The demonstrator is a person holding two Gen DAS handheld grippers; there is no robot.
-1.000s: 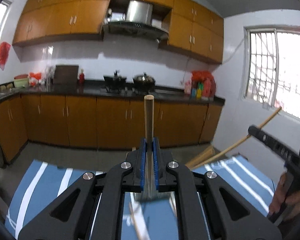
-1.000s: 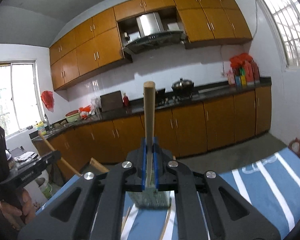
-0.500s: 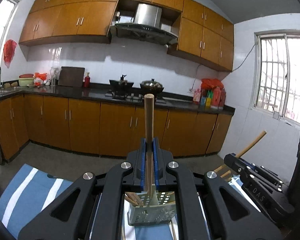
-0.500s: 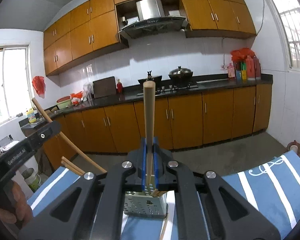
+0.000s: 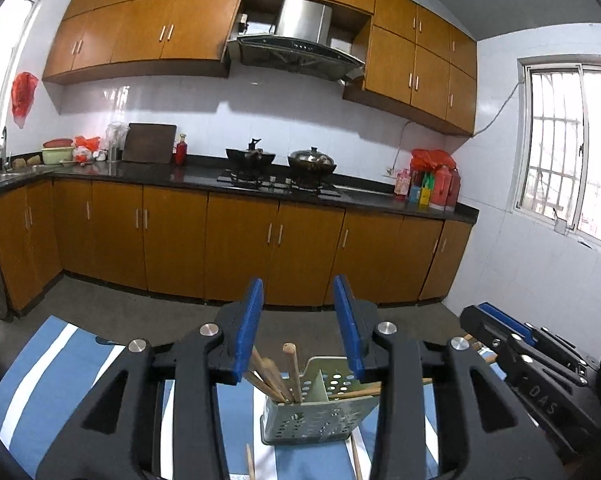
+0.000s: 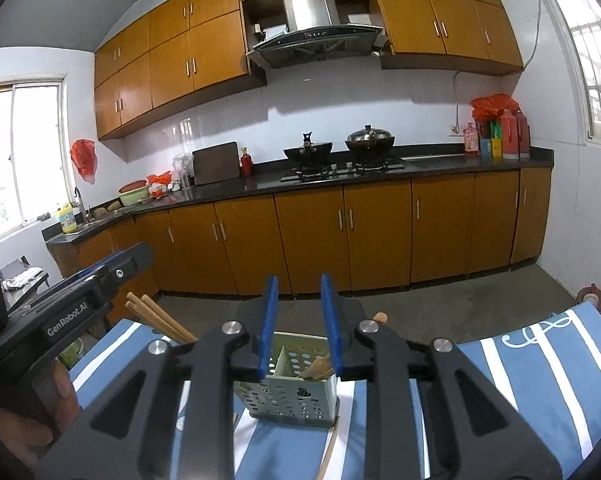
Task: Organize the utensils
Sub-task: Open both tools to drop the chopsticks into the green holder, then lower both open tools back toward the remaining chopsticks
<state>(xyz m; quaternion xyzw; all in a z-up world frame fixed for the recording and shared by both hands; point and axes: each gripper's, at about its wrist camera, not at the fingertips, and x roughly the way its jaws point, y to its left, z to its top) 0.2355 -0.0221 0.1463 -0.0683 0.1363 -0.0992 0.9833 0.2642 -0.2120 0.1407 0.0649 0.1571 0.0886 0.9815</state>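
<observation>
A perforated grey-green utensil holder stands on the blue striped cloth, just below both grippers. Wooden chopsticks lean in one compartment, and their ends stick out to the left in the right wrist view. Another chopstick rests across the other compartment, where more wooden ends show. My left gripper hangs above the holder, jaws opening, nothing between them. My right gripper is likewise opening and empty.
Loose chopsticks lie on the cloth in front of the holder. The right gripper sits close at the right and the left gripper, held by a hand, close at the left. Kitchen cabinets stand beyond.
Each gripper was shut on an upright chopstick; both jaws have parted and the chopsticks now rest in the holder. Earlier both hands came down over the holder.
</observation>
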